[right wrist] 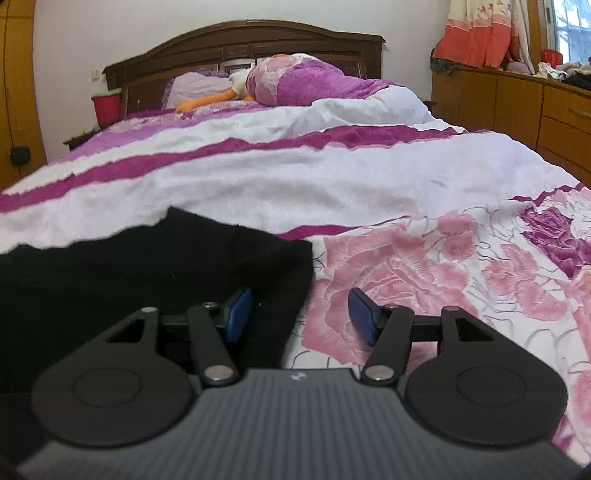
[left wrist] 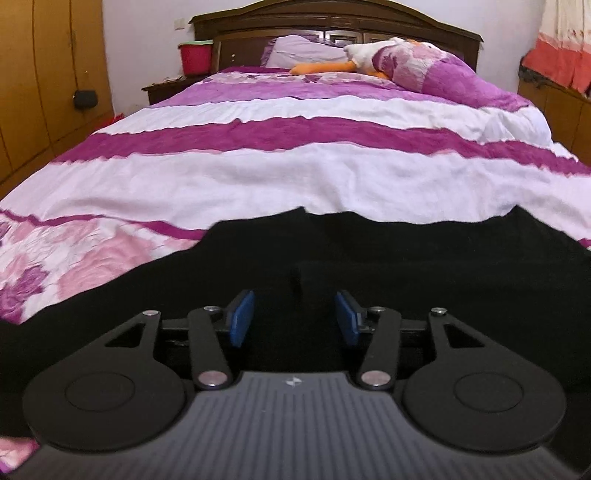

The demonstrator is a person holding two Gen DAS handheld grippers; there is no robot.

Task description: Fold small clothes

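A black garment (left wrist: 369, 251) lies flat on the near part of the bed, over the purple, white and pink floral bedspread (left wrist: 258, 177). My left gripper (left wrist: 295, 317) hovers over the middle of it, blue pads apart, with only flat cloth showing in the gap. In the right wrist view the same black garment (right wrist: 147, 266) fills the lower left, its right edge running down towards me. My right gripper (right wrist: 301, 314) stands open astride that edge: the left pad (right wrist: 238, 314) over black cloth, the right pad (right wrist: 364, 315) over the pink flowers.
A pillow and a rolled purple quilt (left wrist: 436, 70) with an orange and white plush toy lie at the dark wooden headboard (left wrist: 332, 22). A red bucket (left wrist: 195, 55) stands on a bedside table at the left. Wooden cabinets (right wrist: 535, 110) line the right wall.
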